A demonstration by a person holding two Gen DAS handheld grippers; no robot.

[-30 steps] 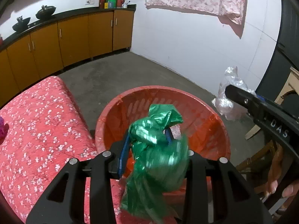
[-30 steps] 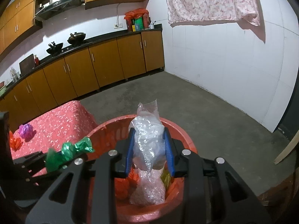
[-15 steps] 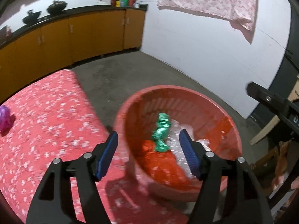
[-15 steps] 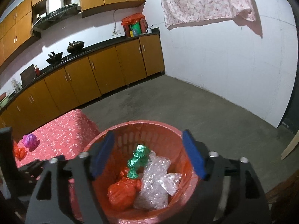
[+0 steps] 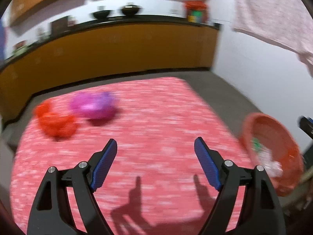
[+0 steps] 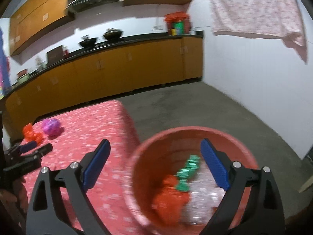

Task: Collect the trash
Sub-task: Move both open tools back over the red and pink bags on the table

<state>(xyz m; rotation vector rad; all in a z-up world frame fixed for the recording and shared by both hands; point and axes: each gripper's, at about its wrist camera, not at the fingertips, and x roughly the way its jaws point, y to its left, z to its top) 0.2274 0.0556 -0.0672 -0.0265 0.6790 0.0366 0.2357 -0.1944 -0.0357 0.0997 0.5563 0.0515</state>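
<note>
Both grippers are empty, jaws spread wide. The left gripper [image 5: 156,146] hangs over the red-clothed table [image 5: 156,121]; the right gripper [image 6: 154,146] hangs over the table's right edge and the orange basket [image 6: 232,137] holding green wrapper [image 6: 188,169], red bag [image 6: 169,197] and clear plastic [image 6: 203,201]. At the table's far left corner lie an orange wad [image 5: 56,122] and purple wad [image 5: 93,105].

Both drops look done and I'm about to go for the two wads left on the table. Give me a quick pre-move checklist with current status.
1. Left gripper open, empty: ok.
2. Right gripper open, empty: ok.
3. Green wad, orange bag and clear plastic inside the red basket: ok.
4. Purple wad and orange wad on the table, apart from the left gripper: ok.
5. Whether those two wads touch each other: cannot tell, blurred.
</note>
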